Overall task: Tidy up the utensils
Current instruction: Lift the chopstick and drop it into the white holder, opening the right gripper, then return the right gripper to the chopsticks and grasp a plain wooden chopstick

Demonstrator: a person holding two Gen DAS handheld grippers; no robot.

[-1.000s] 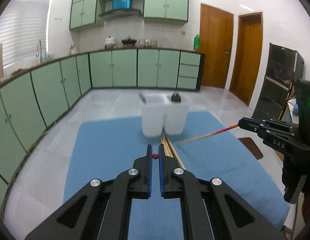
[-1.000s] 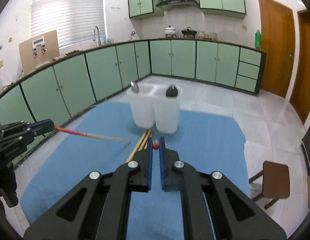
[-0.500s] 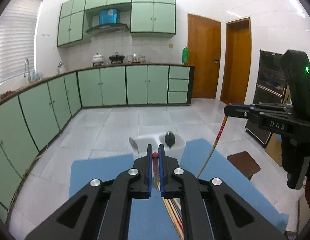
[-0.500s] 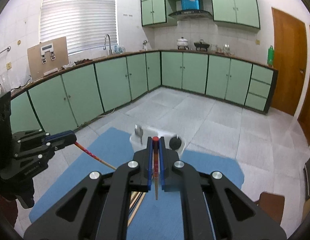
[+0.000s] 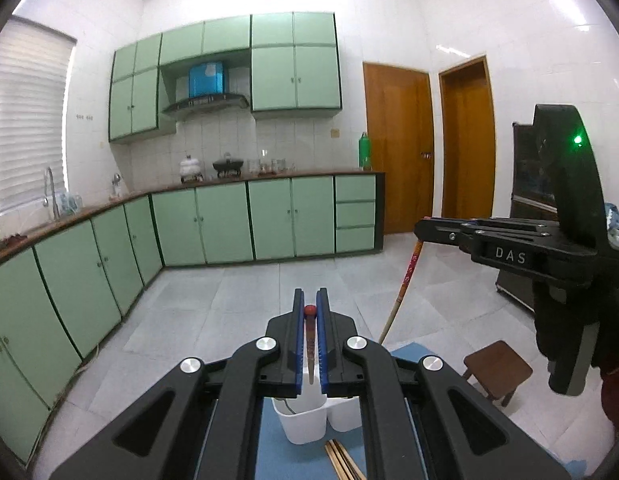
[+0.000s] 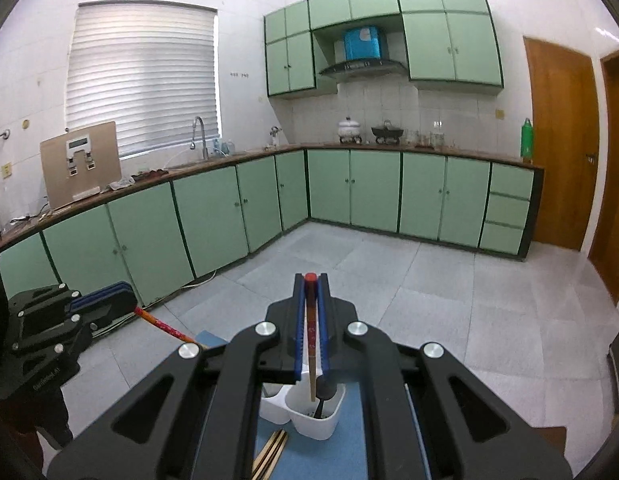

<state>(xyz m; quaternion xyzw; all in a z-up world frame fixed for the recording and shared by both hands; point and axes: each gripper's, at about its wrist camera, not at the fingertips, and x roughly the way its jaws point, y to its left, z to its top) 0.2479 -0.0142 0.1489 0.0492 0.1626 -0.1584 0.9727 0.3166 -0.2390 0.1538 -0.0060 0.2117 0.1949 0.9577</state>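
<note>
My left gripper [image 5: 309, 308] is shut on a red-topped chopstick [image 5: 310, 344] that hangs down over the left cup of a white twin-cup holder [image 5: 305, 420]. My right gripper [image 6: 310, 280] is shut on another red-topped chopstick [image 6: 312, 352], its tip over the holder's right cup [image 6: 317, 420], which holds a black utensil [image 6: 324, 390]. Each gripper shows in the other's view: the right one [image 5: 423, 226] with its chopstick [image 5: 401, 292], the left one [image 6: 129, 300] with its chopstick [image 6: 165, 326]. More chopsticks [image 5: 341, 460] lie on the blue mat in front of the holder.
The blue mat [image 6: 321, 460] covers the table below. A small brown stool [image 5: 497, 368] stands on the floor at the right. Green cabinets [image 6: 213, 216] line the walls beyond the tiled floor.
Both grippers have risen and tipped up, each lifting its chopstick from a flat angle to near upright over the holder. The holder has dropped to the bottom of both views.
</note>
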